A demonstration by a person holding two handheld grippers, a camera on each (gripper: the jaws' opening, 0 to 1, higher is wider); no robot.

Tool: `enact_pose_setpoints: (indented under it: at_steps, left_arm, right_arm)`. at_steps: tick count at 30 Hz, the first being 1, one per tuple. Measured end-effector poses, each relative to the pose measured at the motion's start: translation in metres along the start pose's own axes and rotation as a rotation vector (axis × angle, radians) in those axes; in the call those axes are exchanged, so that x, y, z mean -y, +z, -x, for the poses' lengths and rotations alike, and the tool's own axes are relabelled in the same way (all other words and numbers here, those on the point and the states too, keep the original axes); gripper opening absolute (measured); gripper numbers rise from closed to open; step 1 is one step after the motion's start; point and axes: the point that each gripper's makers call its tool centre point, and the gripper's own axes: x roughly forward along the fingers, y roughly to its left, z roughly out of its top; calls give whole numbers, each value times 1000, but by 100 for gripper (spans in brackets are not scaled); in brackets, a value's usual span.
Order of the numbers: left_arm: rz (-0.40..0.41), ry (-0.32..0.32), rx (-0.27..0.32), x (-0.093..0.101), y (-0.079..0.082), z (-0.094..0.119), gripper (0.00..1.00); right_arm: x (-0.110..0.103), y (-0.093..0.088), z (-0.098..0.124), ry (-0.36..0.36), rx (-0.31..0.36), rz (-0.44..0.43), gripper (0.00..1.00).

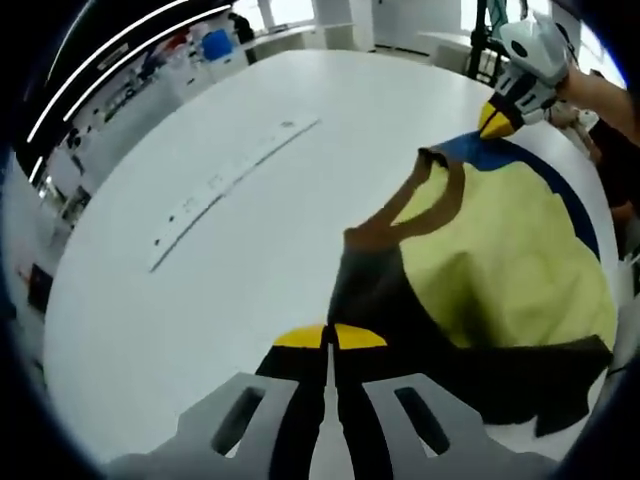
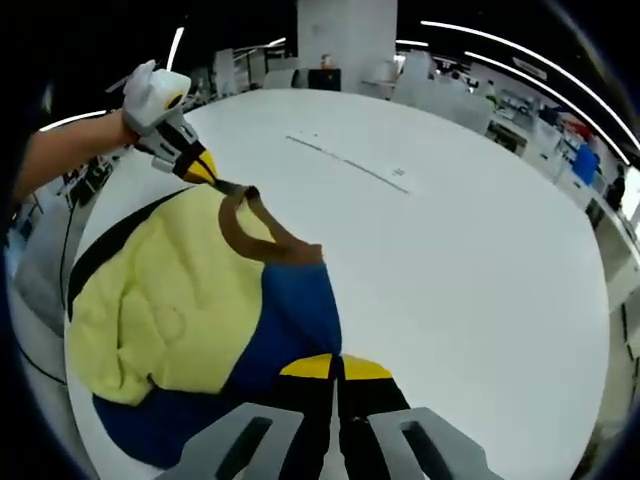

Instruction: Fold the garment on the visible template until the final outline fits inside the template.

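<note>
A yellow garment (image 1: 500,260) with a brown neck band (image 1: 425,210), blue edges and dark parts lies bunched on the white table (image 1: 200,290). In the left gripper view my left gripper (image 1: 328,337) is shut on the garment's dark cloth at the near edge. My right gripper (image 1: 497,120) pinches the blue far edge at the top right. In the right gripper view the garment (image 2: 160,300) spreads to the left, my right gripper (image 2: 335,368) is shut on its blue cloth, and my left gripper (image 2: 203,168) holds the brown band (image 2: 255,235). A thin marked line (image 1: 230,185) (image 2: 350,165) runs across the table.
The round white table (image 2: 480,280) has bare surface beside the garment up to the marked line and beyond. A person's forearm (image 2: 65,160) reaches in at the left. Desks and shelves (image 1: 190,50) stand past the table's far edge.
</note>
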Motion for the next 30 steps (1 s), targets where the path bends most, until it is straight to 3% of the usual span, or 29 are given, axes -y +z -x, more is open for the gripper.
enact_pose_setpoints:
  at_steps: [6,8,14,18,30]
  left_arm:
    - [21,16,24,-4,5,7,1]
    - [39,19,42,-4,8,11,5]
    - [98,13,103,3,18,23,19]
    - [129,13,121,10,16,29,34]
    - [186,24,177,18,10,50,38]
  right_arm:
    - [-2,10,7,-5,56,-29,4]
    - [-3,11,10,-4,67,-41,11]
    - [-10,10,18,8,90,-71,16]
    - [-17,10,25,17,117,-106,19]
    - [-32,4,48,18,156,-163,21]
